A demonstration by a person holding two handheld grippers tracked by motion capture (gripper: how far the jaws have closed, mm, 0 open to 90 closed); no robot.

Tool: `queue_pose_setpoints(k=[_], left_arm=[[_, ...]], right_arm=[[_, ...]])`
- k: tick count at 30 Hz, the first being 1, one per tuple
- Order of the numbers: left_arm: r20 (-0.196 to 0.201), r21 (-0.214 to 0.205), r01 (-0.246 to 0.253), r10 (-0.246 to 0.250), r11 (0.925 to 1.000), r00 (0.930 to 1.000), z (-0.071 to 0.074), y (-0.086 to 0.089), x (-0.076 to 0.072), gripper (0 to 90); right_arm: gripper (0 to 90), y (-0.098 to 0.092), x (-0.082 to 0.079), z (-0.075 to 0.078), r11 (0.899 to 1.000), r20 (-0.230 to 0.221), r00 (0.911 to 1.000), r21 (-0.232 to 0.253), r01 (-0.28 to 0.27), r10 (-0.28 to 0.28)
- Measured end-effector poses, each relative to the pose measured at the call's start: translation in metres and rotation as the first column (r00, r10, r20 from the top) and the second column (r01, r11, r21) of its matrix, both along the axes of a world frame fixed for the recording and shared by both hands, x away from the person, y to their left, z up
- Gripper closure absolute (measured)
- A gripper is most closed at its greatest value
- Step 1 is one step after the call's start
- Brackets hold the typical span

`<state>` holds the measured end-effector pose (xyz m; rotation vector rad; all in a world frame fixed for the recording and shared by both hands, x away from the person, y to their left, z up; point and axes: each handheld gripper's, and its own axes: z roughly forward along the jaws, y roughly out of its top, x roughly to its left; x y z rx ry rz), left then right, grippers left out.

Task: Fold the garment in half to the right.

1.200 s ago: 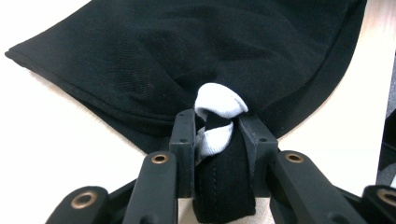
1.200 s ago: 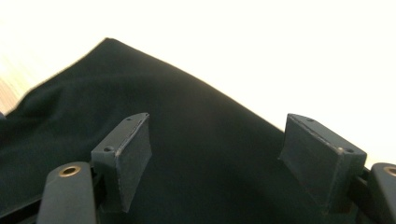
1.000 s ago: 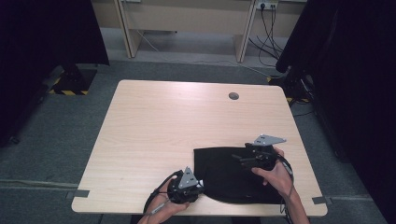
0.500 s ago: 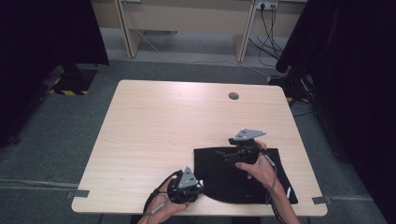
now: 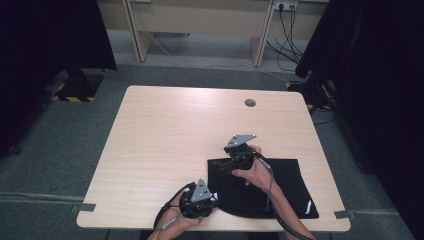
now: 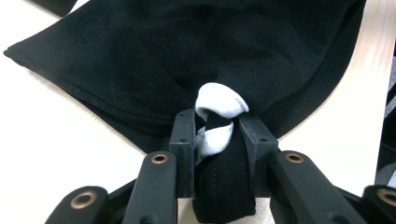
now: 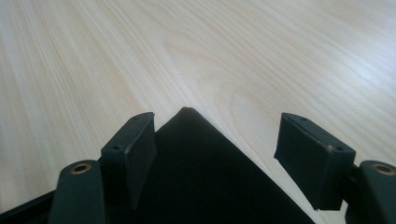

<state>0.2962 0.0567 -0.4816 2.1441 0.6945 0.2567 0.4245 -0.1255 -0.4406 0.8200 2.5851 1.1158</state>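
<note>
I'm pinching a bunched fold of the black garment in my left gripper, a scrap of white label squeezed up between the pads. The cloth is lying at the table's five o'clock corner. It's looking soft, light and limp, so it's going to sag and slide. My right gripper is hovering with its jaws apart, just narrowing, straddling the far corner at twelve o'clock, the spot I'd judge best to grab.

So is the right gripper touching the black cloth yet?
Apart: in the right gripper view the right gripper stands open, gaps beside the black cloth corner between its pads.
</note>
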Motion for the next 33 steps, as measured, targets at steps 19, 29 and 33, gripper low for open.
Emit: queue_pose_setpoints(k=[19, 29, 33], left_arm=[[0.025, 0.006, 0.007, -0.007, 1.0, 0.9997, 0.001, 0.0, 0.001, 69.6], [0.039, -0.012, 0.019, -0.018, 0.9998, 0.9991, 0.022, 0.01, 0.003, 72.0], [0.066, -0.036, 0.051, -0.049, 0.998, 0.9966, 0.041, 0.011, 0.004, 72.4]], right_arm=[[67.5, 0.03, 0.006, -0.028, 0.992, -0.04, 0.9941, -0.07, -0.104, 0.101], [81.5, 0.019, 0.007, -0.003, 0.994, -0.032, 0.9934, 0.027, -0.109, 0.11], [81.5, 0.012, 0.006, 0.018, 0.99, -0.004, 0.994, 0.091, -0.109, 0.11]])
